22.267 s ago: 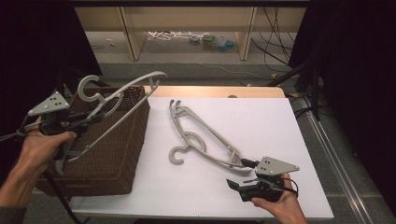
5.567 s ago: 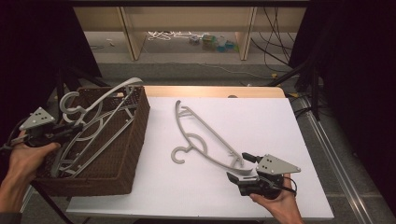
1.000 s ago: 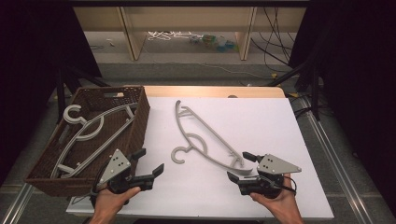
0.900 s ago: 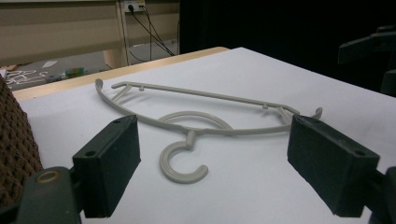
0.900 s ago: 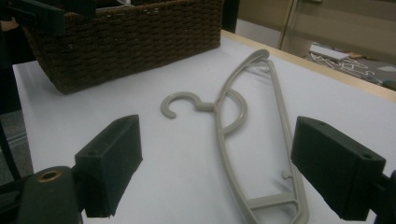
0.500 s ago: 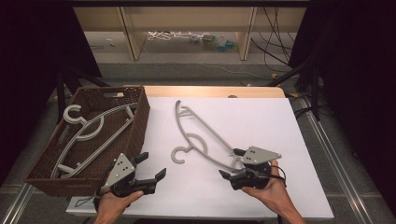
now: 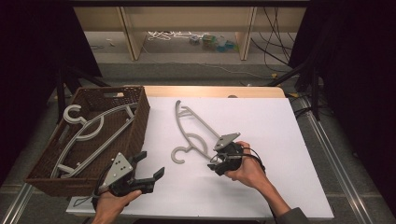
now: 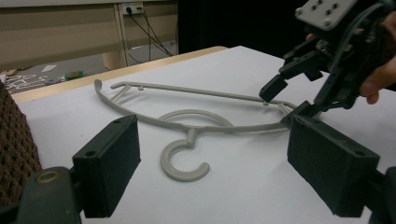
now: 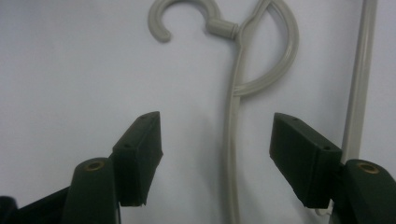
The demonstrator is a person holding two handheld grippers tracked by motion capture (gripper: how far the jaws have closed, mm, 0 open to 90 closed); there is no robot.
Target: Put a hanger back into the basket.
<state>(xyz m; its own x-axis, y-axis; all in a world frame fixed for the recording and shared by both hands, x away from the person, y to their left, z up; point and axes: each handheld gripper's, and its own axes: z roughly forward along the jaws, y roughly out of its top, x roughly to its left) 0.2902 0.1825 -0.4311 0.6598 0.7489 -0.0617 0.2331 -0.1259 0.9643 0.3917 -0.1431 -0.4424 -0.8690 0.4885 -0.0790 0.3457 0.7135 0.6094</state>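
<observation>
Right gripper view: right gripper (image 9: 217,154), jaws apart astride grey hanger (image 9: 233,140); left gripper (image 7: 148,169) jaws apart.

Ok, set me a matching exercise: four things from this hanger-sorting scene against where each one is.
Things:
1. grey hanger
2. wicker basket
3. left gripper
4. right gripper

Places or states:
A. open, jaws astride the hanger's arm
B. flat on the white table top
C. at the table's left edge, hangers inside
D. open, held just right of the basket

Pairs: 1-B, 2-C, 3-D, 4-A
</observation>
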